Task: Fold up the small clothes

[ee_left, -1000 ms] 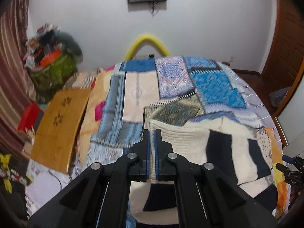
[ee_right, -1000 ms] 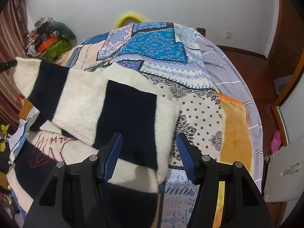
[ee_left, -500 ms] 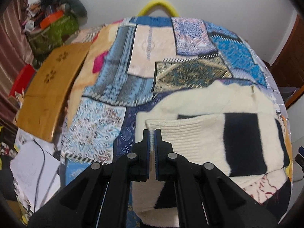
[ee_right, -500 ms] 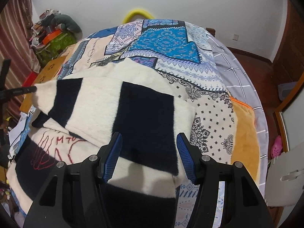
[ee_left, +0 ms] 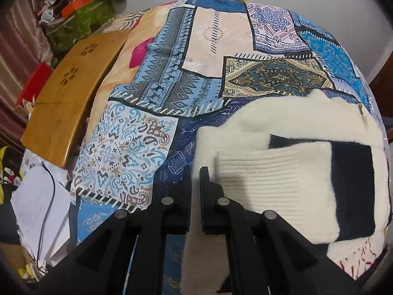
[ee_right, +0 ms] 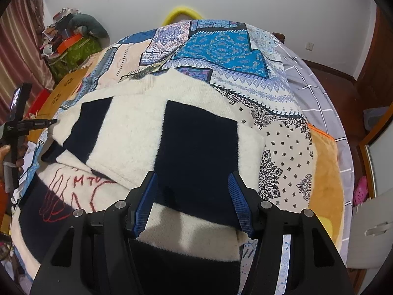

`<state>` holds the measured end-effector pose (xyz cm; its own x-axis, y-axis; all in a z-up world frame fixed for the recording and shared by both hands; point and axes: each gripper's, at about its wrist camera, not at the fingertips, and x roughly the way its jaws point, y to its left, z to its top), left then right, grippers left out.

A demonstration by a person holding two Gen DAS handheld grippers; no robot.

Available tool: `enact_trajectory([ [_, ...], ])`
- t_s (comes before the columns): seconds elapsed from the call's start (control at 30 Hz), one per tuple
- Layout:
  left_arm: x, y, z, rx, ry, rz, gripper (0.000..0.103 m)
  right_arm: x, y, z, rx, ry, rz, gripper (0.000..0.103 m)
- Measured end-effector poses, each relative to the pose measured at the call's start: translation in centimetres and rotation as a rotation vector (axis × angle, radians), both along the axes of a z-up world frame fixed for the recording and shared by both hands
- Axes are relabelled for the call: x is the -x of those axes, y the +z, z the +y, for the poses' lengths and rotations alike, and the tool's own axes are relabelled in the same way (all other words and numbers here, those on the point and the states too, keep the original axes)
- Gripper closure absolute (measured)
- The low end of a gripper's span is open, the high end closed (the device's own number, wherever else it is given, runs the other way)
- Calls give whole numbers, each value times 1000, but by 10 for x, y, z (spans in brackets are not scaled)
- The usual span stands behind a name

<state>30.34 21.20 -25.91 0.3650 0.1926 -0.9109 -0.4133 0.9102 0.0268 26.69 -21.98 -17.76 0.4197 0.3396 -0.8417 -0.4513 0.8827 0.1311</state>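
Observation:
A cream and navy striped sweater (ee_right: pixel 137 132) lies on the patchwork bedspread (ee_left: pixel 152 93), with red stitched lettering on its body. One sleeve (ee_left: pixel 289 186) is folded across the body. My left gripper (ee_left: pixel 195 172) sits at the sleeve's ribbed cuff; its jaws stand a narrow gap apart and the cuff lies just right of them, out of the gap. It also shows at the left edge of the right wrist view (ee_right: pixel 36 123). My right gripper (ee_right: pixel 192 179) is open above the sweater's navy band, holding nothing.
A wooden board (ee_left: pixel 66 98) leans off the bed's left side above papers (ee_left: pixel 36 211) on the floor. A green bag with clutter (ee_left: pixel 78 22) stands at the back left. A yellow hoop (ee_right: pixel 181 14) rests against the wall. A grey checked sheet (ee_right: pixel 316 98) covers the bed's right edge.
My left gripper lowered the sleeve cuff onto the sweater body, then its jaws parted slightly and let the cuff go. My right gripper stayed open and shifted slightly.

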Motion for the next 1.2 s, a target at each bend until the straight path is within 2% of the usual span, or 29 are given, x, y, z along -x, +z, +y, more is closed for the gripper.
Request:
enact_trajectory([
  [0.03,3,2,1,-4,-1,-2,92,0,0,0,0,-1,1,48],
  [0.2,14,16,-3,-49,-25,-7,55,1,3,-1,6,-9,4,47],
  [0.27,22,24,-7,-67,-41,-20,50,2,4,-1,10,-10,2,41],
  [0.33,29,31,-12,-77,-63,-26,46,6,9,-3,15,-19,-17,30],
  [0.47,45,44,-23,-59,-97,-39,35,14,22,-7,8,-31,-45,29],
  [0.6,60,56,-36,-42,-118,-43,30,24,36,-11,0,-38,-69,29],
  [0.7,71,63,-44,-28,-133,-56,29,35,47,-12,9,-33,-94,29],
  [0.83,87,72,-49,-8,-138,-73,25,47,56,-15,29,-30,-122,18],
  [0.9,96,75,-50,-5,-134,-86,22,51,57,-18,31,-27,-119,18],
  [1.07,118,74,-47,-7,-134,-76,21,61,50,-27,43,-48,-86,18],
  [1.2,134,63,-39,31,-108,-54,21,70,33,-39,46,-76,-40,18],
])
